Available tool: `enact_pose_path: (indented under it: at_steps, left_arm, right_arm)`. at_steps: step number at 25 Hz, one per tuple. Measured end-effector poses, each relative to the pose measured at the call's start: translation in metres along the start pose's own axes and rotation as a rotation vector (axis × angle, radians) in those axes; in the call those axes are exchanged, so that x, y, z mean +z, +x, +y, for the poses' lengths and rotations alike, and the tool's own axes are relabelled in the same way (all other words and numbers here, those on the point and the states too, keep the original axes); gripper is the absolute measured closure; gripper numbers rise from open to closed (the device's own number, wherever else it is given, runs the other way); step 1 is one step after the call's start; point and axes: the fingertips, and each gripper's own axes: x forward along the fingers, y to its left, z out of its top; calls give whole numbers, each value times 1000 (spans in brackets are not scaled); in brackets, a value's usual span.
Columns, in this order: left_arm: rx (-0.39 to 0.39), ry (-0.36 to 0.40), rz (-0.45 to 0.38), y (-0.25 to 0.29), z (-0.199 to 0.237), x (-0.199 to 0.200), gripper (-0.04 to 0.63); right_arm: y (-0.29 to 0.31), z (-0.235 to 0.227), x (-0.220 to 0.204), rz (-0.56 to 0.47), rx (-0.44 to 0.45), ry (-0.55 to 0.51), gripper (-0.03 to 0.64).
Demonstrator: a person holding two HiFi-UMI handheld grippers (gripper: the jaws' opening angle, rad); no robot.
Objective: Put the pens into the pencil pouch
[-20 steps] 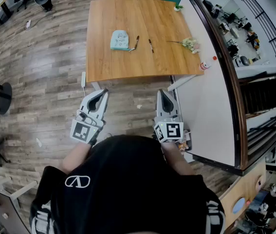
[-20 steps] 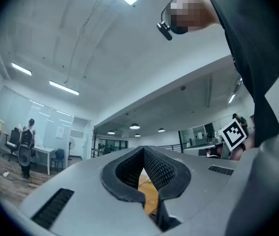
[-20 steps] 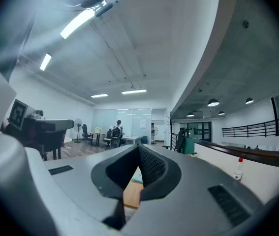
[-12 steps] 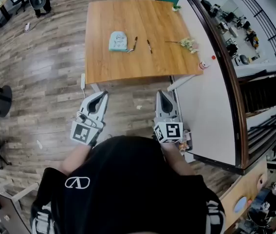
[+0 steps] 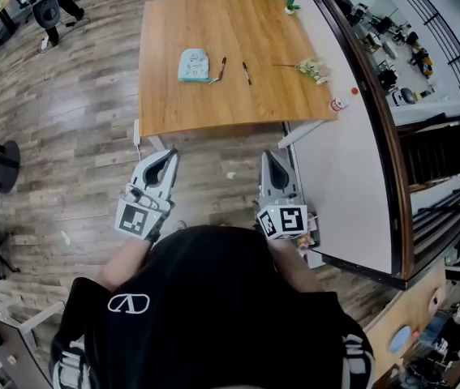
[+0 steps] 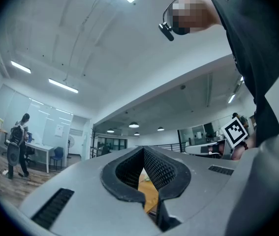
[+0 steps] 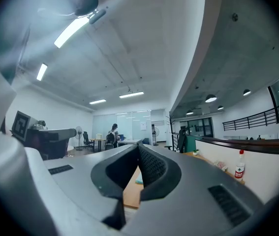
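A light blue pencil pouch [image 5: 194, 65] lies on the wooden table [image 5: 238, 104] ahead of me. Two dark pens rest to its right, one [image 5: 221, 67] close beside it and another [image 5: 247, 73] a little further right. My left gripper [image 5: 169, 154] and right gripper [image 5: 272, 155] hang over the floor, well short of the table's near edge, both shut and holding nothing. Through the right gripper's jaws I glimpse the table edge [image 7: 131, 193] and a sliver of the pouch [image 7: 139, 180]. The left gripper view shows a strip of the table [image 6: 149, 193] between its jaws.
A small bunch of flowers [image 5: 314, 70] lies at the table's right side. A long white counter [image 5: 343, 152] with a dark rail runs along the right, with a small bottle [image 5: 339, 104] on it. Office chairs [image 5: 47, 10] and a round black stand [image 5: 2, 162] are on the wood floor to the left.
The table and its things have slid slightly up and left in the head view. Both grippers hold the same pose, shut.
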Motion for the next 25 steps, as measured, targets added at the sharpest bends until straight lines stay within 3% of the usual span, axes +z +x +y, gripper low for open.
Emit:
enact_pose_path:
  at_steps: [8,14,19,25]
  left_arm:
    - [50,10,34,24,-32,-9,592]
    - [82,26,65,45,-18,-30,592]
    - [74,17,76,88,23,-56,592]
    - [34,2,31,165,116,-75,592]
  right_arm:
    - [-19,-43,-2,-20,29,38,618]
    - [9,-63,-27,-7,59,93,618]
    - [63,-86,-43,7,56,100,618]
    - [166,-115,-42,15,-6,56,618]
